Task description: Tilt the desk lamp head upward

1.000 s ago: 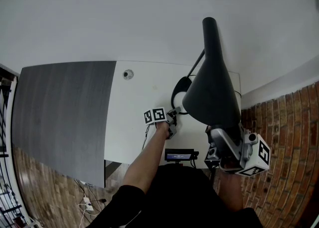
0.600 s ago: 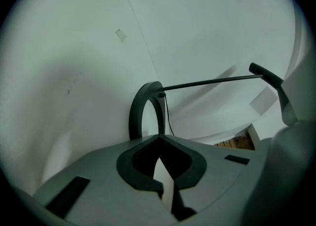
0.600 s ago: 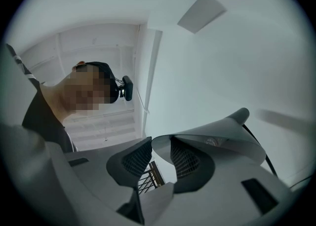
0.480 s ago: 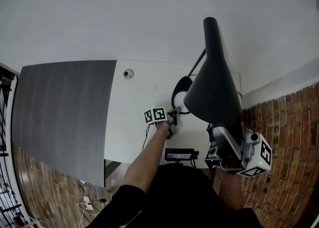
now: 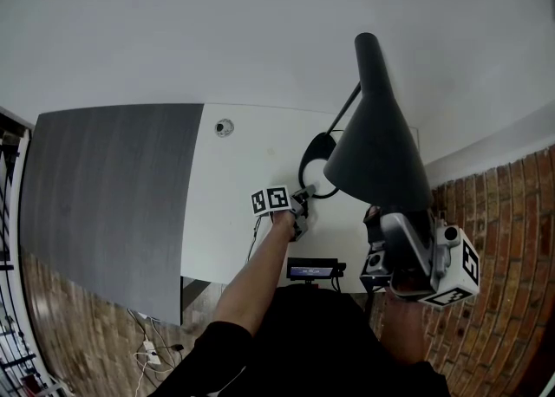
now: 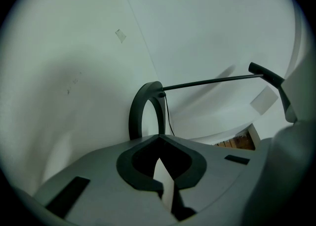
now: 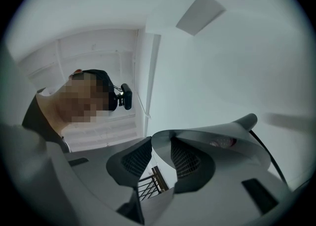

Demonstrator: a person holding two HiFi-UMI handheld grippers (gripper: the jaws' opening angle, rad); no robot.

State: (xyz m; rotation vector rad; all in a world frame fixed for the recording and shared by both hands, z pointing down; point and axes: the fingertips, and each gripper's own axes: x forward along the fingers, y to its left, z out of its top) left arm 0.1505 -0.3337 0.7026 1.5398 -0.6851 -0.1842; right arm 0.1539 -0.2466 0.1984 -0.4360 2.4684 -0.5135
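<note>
1. Dark grey and cone-shaped, the lamp head (image 5: 375, 148) stood high above the white bench (image 5: 251, 152), carried on a thin stem (image 6: 212, 81) that rose from a ring-shaped base (image 6: 140, 114).
2. The right gripper (image 7: 161, 146) was at the wide lower rim of the lamp head. In its own view the thin rim wall passed between the two ribbed pads (image 7: 136, 158), and the jaws were closed on it. The bulb (image 7: 222, 142) showed inside the shade.
3. The left gripper (image 6: 158, 138) was low on the bench, just beside the near end of the ring-shaped base. Its jaws met at the tips with nothing between them. Whether the tips touched the base could not be told.
4. Step in hand, as judged: the grasp on the rim was made and the tilt was under way or about to start. The open mouth of the lamp head faced downward toward the person.
5. Next move, as judged: lift the held rim in an arc about the joint at the top of the stem. Apply the force gradually, since the thin rim could slip out from between the pads.
6. The left gripper was placed where it could press down on the base if the base began to lift or slide.
</note>
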